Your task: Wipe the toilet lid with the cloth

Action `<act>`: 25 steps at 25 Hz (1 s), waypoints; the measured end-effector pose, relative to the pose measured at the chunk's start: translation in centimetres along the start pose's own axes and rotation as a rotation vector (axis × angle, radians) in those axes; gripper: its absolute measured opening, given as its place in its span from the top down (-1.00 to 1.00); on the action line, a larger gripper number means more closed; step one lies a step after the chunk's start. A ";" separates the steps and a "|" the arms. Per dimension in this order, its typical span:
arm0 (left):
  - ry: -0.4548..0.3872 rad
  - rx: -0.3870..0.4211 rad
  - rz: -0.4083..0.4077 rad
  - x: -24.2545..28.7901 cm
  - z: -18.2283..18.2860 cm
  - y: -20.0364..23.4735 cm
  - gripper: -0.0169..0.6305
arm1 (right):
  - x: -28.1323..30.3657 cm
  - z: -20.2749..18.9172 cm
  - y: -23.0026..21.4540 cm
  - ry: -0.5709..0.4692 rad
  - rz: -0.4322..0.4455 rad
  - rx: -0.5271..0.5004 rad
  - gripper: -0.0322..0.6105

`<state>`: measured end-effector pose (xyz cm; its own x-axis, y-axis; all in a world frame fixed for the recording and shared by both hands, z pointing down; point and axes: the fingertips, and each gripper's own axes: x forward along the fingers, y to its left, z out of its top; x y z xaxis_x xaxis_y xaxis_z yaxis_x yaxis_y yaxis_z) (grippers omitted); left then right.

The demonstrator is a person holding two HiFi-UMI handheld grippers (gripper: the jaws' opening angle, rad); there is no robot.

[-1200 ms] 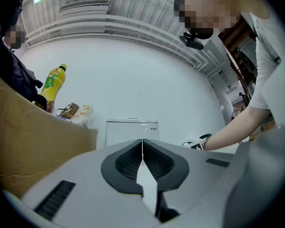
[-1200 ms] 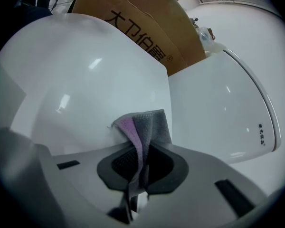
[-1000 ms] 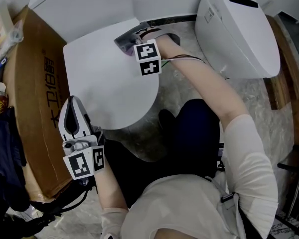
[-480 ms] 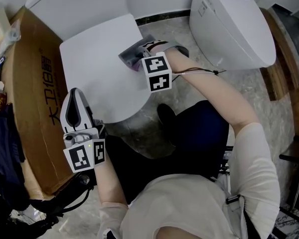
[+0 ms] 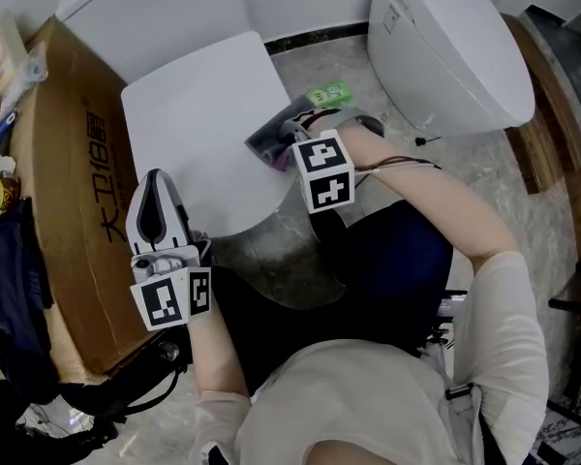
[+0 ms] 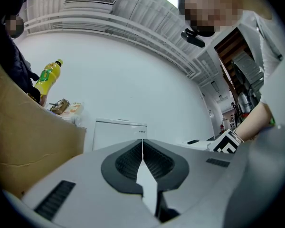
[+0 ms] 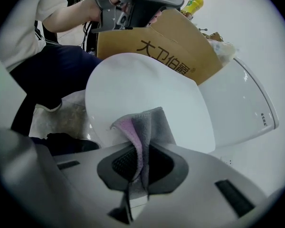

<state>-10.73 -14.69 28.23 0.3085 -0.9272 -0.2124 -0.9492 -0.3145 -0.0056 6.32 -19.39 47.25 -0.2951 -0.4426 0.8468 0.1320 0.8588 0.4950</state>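
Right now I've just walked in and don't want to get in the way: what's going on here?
A person holding two grippers is wiping a white toilet lid. The right gripper is shut on a grey-and-purple cloth that lies on the lid's right edge. The left gripper is shut and empty, at the lid's left edge beside a cardboard box.

The toilet lid [image 5: 198,134], upper middle of the head view, is showing as smooth white plastic with a soft sheen. The cloth [image 7: 145,125] is looking like fuzzy grey and lilac fabric, pinched in the right gripper [image 7: 137,163], whose matt grey plastic shell is carrying dark ribbed pads; the left gripper [image 6: 142,151] is looking the same. At the left edge, the cardboard box [image 5: 63,201] is showing matt brown paperboard. The second toilet [image 5: 455,56], upper right, is gleaming glossy white.
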 end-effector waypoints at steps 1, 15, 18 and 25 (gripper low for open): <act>-0.002 0.001 -0.001 -0.1 0.0 0.0 0.90 | -0.2 0.1 0.5 -0.004 0.010 0.000 0.75; -0.019 -0.002 -0.001 -0.8 0.7 -0.4 0.90 | -1.8 1.0 3.5 -0.079 0.150 0.037 0.75; -0.019 -0.007 -0.010 -0.9 0.7 -1.1 0.90 | -1.7 1.1 0.7 -0.102 0.083 0.048 0.75; 0.006 -0.014 -0.005 -1.0 -0.4 -1.7 0.90 | -1.4 0.5 -11.3 -0.082 -0.271 -0.002 0.75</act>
<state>-9.41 -13.35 28.79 0.3132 -0.9271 -0.2061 -0.9469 -0.3214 0.0070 4.80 -28.35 40.40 -0.3952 -0.6337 0.6650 0.0400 0.7113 0.7017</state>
